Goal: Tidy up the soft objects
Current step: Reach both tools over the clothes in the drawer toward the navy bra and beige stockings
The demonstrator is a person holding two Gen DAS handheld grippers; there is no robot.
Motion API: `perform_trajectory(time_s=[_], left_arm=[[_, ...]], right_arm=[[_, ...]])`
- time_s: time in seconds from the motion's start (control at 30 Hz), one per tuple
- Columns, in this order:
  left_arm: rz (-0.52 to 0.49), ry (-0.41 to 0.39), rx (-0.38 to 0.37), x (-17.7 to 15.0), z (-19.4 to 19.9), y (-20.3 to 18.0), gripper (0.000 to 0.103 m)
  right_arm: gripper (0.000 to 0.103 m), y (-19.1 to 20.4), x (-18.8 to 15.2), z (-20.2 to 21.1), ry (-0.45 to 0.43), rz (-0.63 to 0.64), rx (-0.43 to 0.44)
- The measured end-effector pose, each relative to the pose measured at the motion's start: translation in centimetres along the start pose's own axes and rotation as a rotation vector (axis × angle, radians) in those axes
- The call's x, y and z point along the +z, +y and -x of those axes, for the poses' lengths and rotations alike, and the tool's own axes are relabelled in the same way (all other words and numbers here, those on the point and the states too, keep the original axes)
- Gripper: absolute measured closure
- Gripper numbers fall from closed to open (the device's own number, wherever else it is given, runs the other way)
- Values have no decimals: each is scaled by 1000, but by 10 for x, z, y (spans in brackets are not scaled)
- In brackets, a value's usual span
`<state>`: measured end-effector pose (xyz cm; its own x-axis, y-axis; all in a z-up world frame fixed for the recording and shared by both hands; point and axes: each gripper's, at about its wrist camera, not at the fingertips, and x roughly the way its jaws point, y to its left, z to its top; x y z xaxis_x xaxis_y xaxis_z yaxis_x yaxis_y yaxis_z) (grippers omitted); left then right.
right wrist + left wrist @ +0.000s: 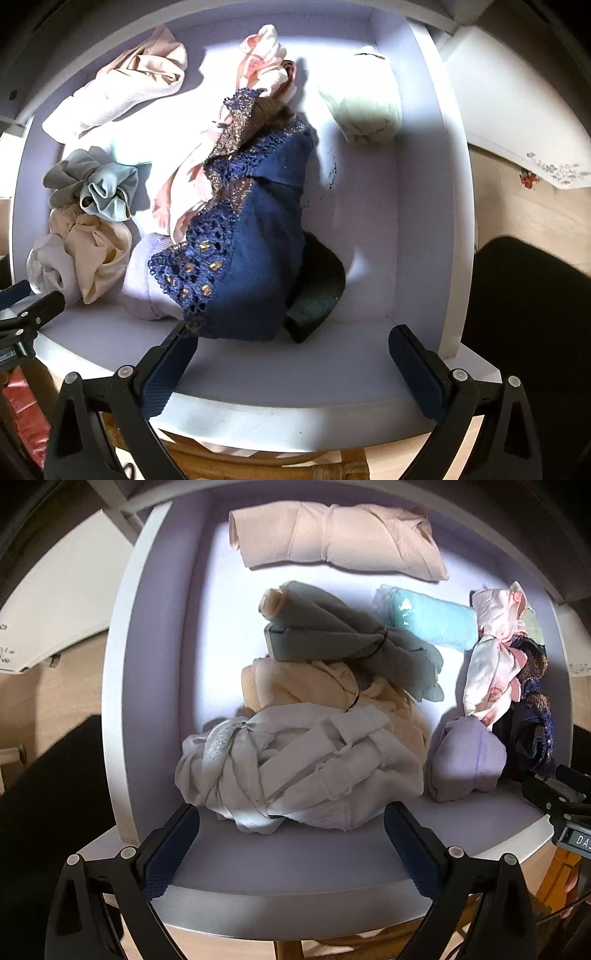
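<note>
A white drawer (122, 686) holds several soft garments. In the left wrist view my left gripper (291, 834) stands open just in front of a crumpled white-grey garment (295, 768). Behind it lie a beige bundle (295, 686), a grey-green bundle (325, 631), a teal roll (432, 622), a folded peach garment (332, 539), a lilac roll (465, 757) and a pink floral piece (491, 657). My right gripper (293, 358) is open too, near a navy lace garment (251, 258) that lies over a dark green item (317, 291). Its fingers hold nothing.
A pale green roll (362, 107) sits at the drawer's far right corner. The right gripper's body (561, 801) shows at the right edge of the left view. Wooden floor (535, 214) and a dark sleeve or leg (532, 295) flank the drawer. A wicker stool (258, 465) sits under the front edge.
</note>
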<state>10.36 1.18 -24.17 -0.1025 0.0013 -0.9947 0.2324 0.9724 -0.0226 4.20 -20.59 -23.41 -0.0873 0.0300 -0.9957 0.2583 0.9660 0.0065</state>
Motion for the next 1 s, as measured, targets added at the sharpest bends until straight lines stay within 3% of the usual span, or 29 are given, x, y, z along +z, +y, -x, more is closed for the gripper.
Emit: perform_trajectory(time_s=[0.23, 0.53, 0.7, 1.0], left_arm=[[-21, 103, 15, 26, -17, -7, 1], [-46, 116, 14, 46, -28, -17, 1], [-31, 29, -8, 69, -13, -27, 1], [-107, -142, 57, 104, 7, -41, 1]], right_arm=[[0, 7, 23, -4, 79, -5, 3], [0, 4, 60, -18, 82, -14, 9], [0, -23, 70, -14, 102, -43, 69], [4, -62, 113, 28, -114, -190, 220]])
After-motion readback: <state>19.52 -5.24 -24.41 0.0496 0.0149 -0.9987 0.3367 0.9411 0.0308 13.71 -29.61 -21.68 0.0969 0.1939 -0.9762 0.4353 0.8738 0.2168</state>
